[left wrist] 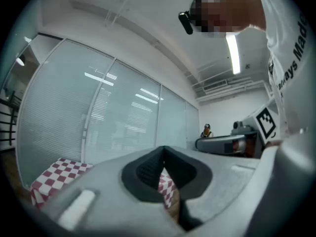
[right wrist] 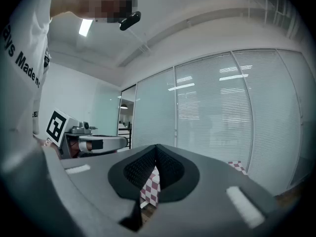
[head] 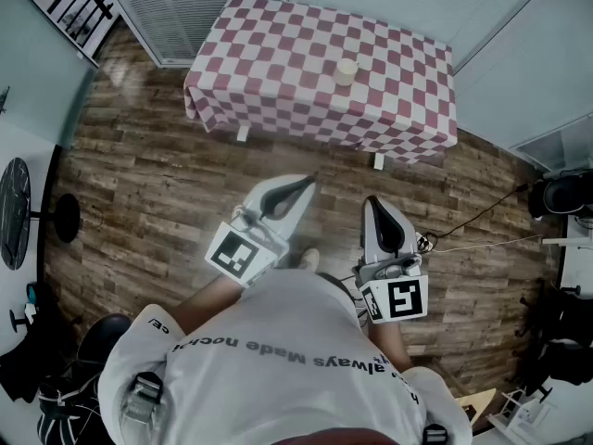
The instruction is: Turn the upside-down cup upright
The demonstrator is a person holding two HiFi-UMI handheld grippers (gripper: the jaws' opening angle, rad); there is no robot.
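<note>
Left hand-held gripper (head: pixel 309 180): jaws fully closed, pads together, nothing between them. It is held level in front of the person's body with the tip aimed toward the tabletop (head: pixel 278 54) and its marker cube (head: pixel 237 253) at the rear. It hovers over the wood plank floor (head: pixel 139 174), well apart from the tabletop.

In the left gripper view, the closed hand-held gripper (left wrist: pixel 163 154) fills the lower frame. A corner of the red-and-white checked cloth (left wrist: pixel 55 173) shows at lower left, with a glass partition with blinds (left wrist: pixel 98 117) behind it.

Cup (head: pixel 346 71): small and cream-coloured, standing on the checked tabletop right of centre, toward the far edge. Neither tool touches it. It is too small in the head view to confirm which end is up.

Right hand-held gripper (head: pixel 370 202): also closed, pads meeting, empty. It is level, roughly parallel to the left one and just beside it, with the tip sitting slightly further back from the tabletop. Its marker cube (head: pixel 398 299) faces up, next to the person's white shirt (head: pixel 278 360).

In the right gripper view, the shut hand-held gripper (right wrist: pixel 156 149) again fills the lower frame. The checked cloth shows through the notch below the pads and again at the right (right wrist: pixel 238 167).

A thin cable (head: pixel 482 216) lies on the floor to the right.
</note>
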